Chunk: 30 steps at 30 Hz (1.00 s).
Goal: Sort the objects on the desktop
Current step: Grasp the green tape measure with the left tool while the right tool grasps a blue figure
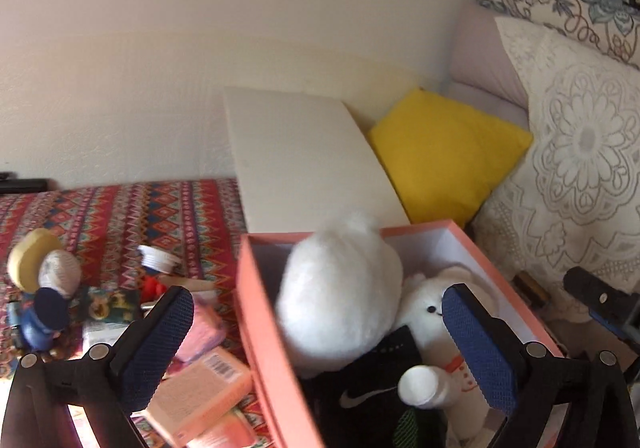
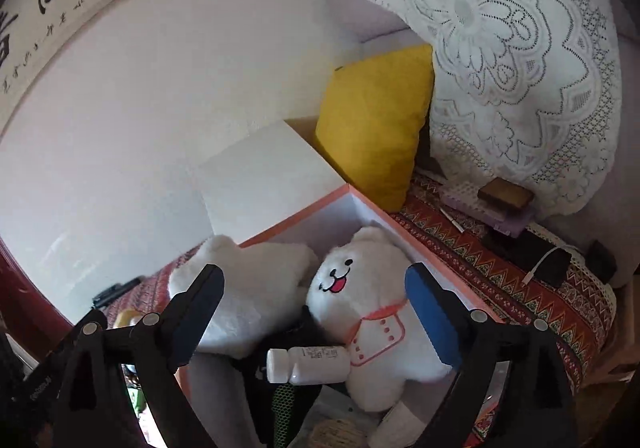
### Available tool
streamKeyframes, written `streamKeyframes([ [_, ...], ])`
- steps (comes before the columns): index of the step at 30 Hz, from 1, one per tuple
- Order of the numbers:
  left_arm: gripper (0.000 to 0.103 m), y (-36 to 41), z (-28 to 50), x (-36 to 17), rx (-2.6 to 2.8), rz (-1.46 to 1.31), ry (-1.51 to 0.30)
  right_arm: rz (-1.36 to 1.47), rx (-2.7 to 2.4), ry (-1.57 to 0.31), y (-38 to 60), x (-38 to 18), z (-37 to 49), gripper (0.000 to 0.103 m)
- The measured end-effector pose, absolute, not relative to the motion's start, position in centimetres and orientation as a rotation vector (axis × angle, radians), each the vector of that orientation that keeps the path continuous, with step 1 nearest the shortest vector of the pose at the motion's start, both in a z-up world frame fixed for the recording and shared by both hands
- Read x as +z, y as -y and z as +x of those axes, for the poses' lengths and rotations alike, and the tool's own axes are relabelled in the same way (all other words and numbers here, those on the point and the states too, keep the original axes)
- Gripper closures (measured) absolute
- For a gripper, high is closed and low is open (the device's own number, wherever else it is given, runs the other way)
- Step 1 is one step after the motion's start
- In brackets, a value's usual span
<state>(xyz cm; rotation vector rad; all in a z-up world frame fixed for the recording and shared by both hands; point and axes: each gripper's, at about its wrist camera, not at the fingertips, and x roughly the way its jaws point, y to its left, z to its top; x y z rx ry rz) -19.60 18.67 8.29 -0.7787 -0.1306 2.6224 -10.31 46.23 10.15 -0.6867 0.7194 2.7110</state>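
Observation:
A salmon-pink box stands open on the patterned cloth. Inside lie a white plush bear with a chef's coat, a second white plush leaning over the left wall, a white bottle and a black garment with a white swoosh. My left gripper hangs open above the box's left wall, holding nothing. My right gripper is open too, over the box's contents, with the bottle just below its fingers.
Left of the box lie a peach carton, a pink item, a doll with a yellow hat and a white cap. A yellow cushion and lace pillow stand behind. Dark items and a cable lie right.

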Motion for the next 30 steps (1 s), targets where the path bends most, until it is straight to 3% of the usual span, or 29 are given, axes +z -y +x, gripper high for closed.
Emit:
streamKeyframes([
  [7,0.001,-9.5,-16.2,6.1,2.745,-0.857,0.108,-0.685,2.821,-0.714,-40.1,11.1,-10.4,0.009],
  [14,0.001,1.4,-15.0,3.1,2.895,-0.997,0.164,-0.801,3.005,-0.558,-29.6,10.5,-12.4,0.009],
  [23,0.001,7.2,-18.3,-5.3,2.817,-1.203,0.089,-1.055,3.127,-0.422,-19.9,6.7,-15.8,0.009],
  [27,0.001,6.4,-20.6,-7.7,2.756,-1.264,0.074,-1.150,3.137,-0.460,-17.9,5.2,-18.2,0.009],
  [30,0.001,5.7,-22.2,-9.0,2.739,-1.285,0.041,-1.272,3.135,-0.655,-16.9,3.8,-21.7,0.009],
])
